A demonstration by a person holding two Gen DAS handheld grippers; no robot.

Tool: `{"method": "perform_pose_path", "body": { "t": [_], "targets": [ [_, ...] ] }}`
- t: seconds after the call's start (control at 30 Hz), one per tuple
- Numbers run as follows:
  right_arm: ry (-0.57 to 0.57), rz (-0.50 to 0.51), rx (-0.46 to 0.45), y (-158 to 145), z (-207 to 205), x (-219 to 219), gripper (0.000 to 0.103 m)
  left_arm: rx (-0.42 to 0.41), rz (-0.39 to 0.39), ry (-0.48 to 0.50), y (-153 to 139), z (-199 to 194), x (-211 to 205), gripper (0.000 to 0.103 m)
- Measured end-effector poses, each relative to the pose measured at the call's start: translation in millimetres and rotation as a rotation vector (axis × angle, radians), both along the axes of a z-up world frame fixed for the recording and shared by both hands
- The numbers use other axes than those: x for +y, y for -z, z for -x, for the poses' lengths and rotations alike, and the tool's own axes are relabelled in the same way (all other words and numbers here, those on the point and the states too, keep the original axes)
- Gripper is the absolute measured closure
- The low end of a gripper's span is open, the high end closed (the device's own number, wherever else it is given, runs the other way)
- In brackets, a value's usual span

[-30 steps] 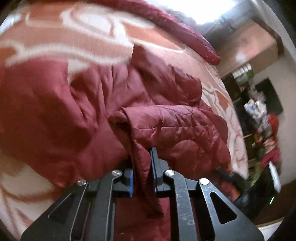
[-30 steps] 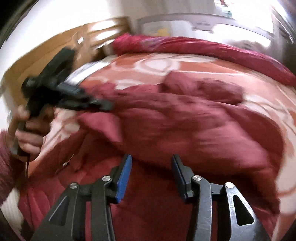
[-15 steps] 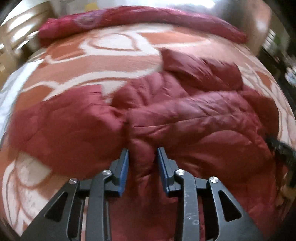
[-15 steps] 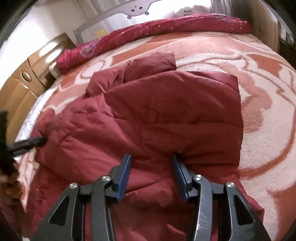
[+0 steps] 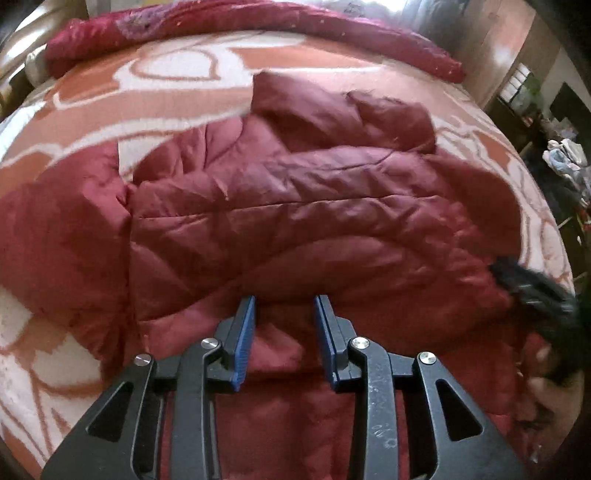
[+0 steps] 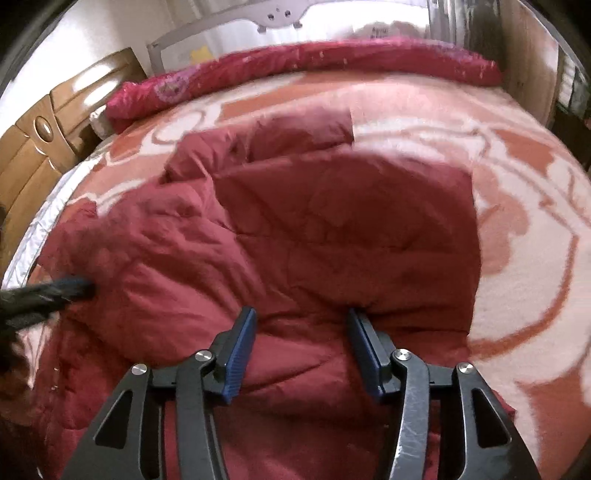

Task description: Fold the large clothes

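since a second ago the folded half of the one large dark red quilted puffer jacket (image 5: 314,221) has come down flat onto its other half, where before my left tool held a pinched ridge of it up off the bed. it lies across the single pink-and-white patterned blanket (image 5: 166,85), long axis running side to side in both wrist views, hood end toward the far crimson bolster pillow (image 5: 258,22), one of those too. the folded edge sits just ahead of both tools, so either hand could take it; from the left view the jacket spreads mostly to the right, and the bare sleeve on the left side is nearer my left hand. my left gripper (image 5: 284,314) has let go: jaws a modest gap apart, padding bulging between them but the pads not pressing it, as far as i can judge. my right gripper (image 6: 301,325) is opening wider, astride a hump of fabric, holding nothing. two grippers, one jacket.
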State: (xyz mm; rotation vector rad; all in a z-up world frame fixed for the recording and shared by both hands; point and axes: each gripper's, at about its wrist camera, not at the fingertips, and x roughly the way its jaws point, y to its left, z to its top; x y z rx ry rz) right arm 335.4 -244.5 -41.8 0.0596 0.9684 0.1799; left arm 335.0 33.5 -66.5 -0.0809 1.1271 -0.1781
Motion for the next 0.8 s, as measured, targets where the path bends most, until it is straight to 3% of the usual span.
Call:
{"method": "perform_pose_path", "body": {
  "t": [0.13,0.27,0.37,0.77,0.8],
  "targets": [
    [-0.069,-0.020,-0.042,-16.9,-1.9,24.9,0.049,-0.005,-0.004,-0.007,2.3,-0.7,3.1,0.073],
    [-0.092,0.031,0.055,15.6,-20.2,44.9,0.050,-0.012,-0.022,-0.006,6.0,-1.3,5.8,0.073],
    [-0.077,0.002,0.068,33.4,-24.4,40.9,0.049,-0.024,-0.025,0.006,10.3,1.5,6.7,0.073],
    [-0.081,-0.006,0.064,35.6,-25.1,36.0,0.047,-0.065,-0.059,0.024,10.6,11.8,9.7,0.073],
    [-0.081,-0.010,0.064,35.4,-24.4,35.9,0.047,-0.064,-0.036,0.020,6.6,13.9,11.7,0.073]
  ]
}}
